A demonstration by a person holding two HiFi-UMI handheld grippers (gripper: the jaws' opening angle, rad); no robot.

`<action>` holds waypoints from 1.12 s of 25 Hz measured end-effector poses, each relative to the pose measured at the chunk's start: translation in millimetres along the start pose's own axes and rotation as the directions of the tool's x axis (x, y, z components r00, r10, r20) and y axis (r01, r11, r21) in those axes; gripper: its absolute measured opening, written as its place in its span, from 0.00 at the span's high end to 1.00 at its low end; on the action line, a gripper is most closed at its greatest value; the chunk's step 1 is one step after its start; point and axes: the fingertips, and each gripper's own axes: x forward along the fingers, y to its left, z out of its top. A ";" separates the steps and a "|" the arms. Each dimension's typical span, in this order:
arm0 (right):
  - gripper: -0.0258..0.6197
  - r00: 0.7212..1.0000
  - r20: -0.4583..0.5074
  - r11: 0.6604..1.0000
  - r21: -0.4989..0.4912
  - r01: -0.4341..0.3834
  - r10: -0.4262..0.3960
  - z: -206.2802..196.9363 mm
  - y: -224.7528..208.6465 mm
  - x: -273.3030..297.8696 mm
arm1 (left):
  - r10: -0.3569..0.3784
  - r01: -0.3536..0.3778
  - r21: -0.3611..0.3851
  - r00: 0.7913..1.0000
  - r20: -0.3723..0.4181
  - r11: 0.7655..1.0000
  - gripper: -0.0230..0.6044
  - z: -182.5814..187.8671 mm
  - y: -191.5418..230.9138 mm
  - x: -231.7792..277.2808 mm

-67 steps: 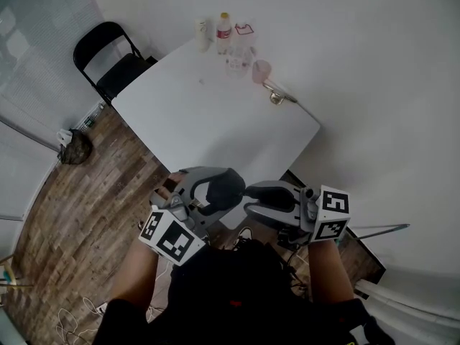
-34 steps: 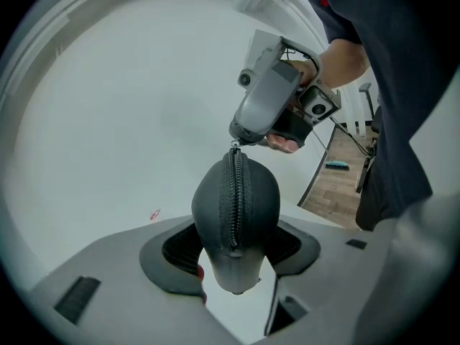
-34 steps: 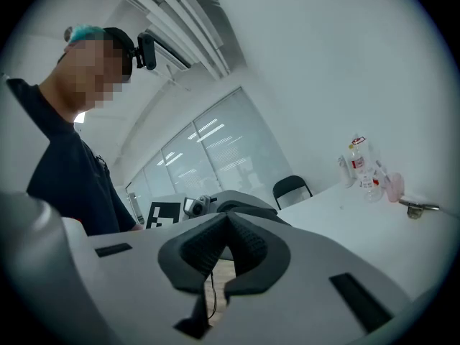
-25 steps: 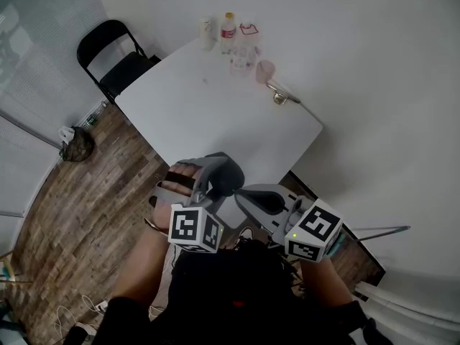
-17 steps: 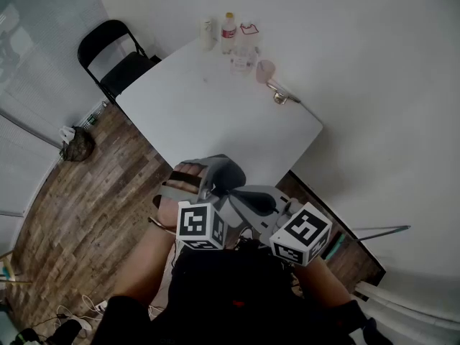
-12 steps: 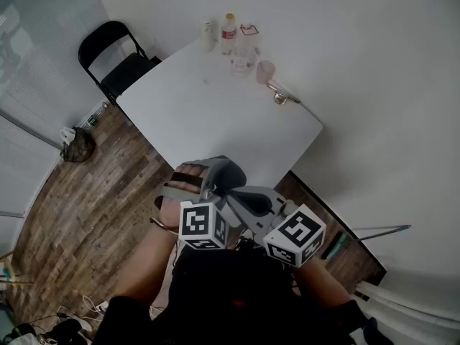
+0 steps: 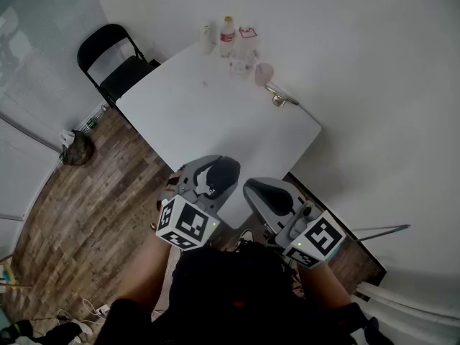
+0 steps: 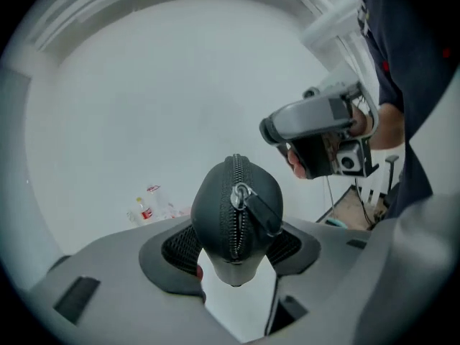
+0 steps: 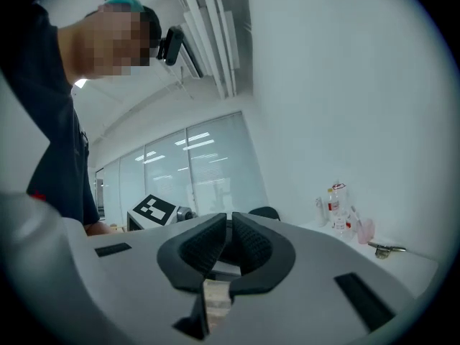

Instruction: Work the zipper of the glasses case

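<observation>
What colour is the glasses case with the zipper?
Dark grey, almost black. The glasses case shows best in the left gripper view.

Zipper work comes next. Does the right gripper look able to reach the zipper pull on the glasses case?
Probably yes. The left gripper holds the glasses case with the zipper pull exposed on its free end, and the right gripper, shut and empty, hangs beside it with open air between.
</observation>
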 end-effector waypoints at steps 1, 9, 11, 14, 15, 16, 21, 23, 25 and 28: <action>0.93 0.999 0.027 1.000 0.002 0.024 -0.024 4.9 -5.9 -4.2 | 0.000 0.002 -0.042 0.999 0.037 0.999 0.56 4.9 3.9 -4.2; 0.93 0.970 0.067 0.970 -0.060 0.237 -0.233 14.7 -28.4 -23.9 | 0.040 0.085 -0.329 0.933 0.357 0.941 0.56 46.0 41.0 -74.4; 0.93 0.958 0.075 0.956 -0.079 0.283 -0.277 16.7 -27.9 -25.9 | 0.068 0.099 -0.369 0.908 0.413 0.924 0.56 49.6 53.2 -94.2; 0.93 0.940 0.084 0.935 -0.103 0.339 -0.332 19.3 -25.7 -28.5 | 0.102 0.132 -0.428 0.871 0.481 0.894 0.56 51.0 70.2 -120.5; 0.93 0.933 0.090 0.927 -0.112 0.358 -0.350 20.4 -24.8 -29.9 | 0.111 0.142 -0.443 0.860 0.497 0.885 0.56 50.2 75.0 -128.1; 0.93 0.925 0.095 0.918 -0.120 0.377 -0.368 21.3 -23.9 -31.5 | 0.121 0.149 -0.456 0.852 0.510 0.878 0.56 48.9 79.5 -135.1; 0.93 0.899 0.105 0.885 -0.163 0.437 -0.425 24.9 -17.1 -43.2 | 0.178 0.171 -0.511 0.807 0.563 0.842 0.56 43.6 93.3 -167.7; 0.93 0.894 0.106 0.874 -0.189 0.448 -0.436 26.2 -15.1 -50.3 | 0.207 0.154 -0.520 0.795 0.571 0.840 0.56 43.0 94.4 -178.5; 0.93 0.891 0.108 0.865 -0.212 0.455 -0.442 28.7 -14.0 -58.6 | 0.226 0.144 -0.525 0.785 0.577 0.839 0.56 44.2 91.9 -188.4; 0.93 0.890 0.121 0.859 -0.233 0.456 -0.439 34.4 -12.7 -72.8 | 0.240 0.147 -0.534 0.772 0.588 0.833 0.56 49.0 82.3 -199.0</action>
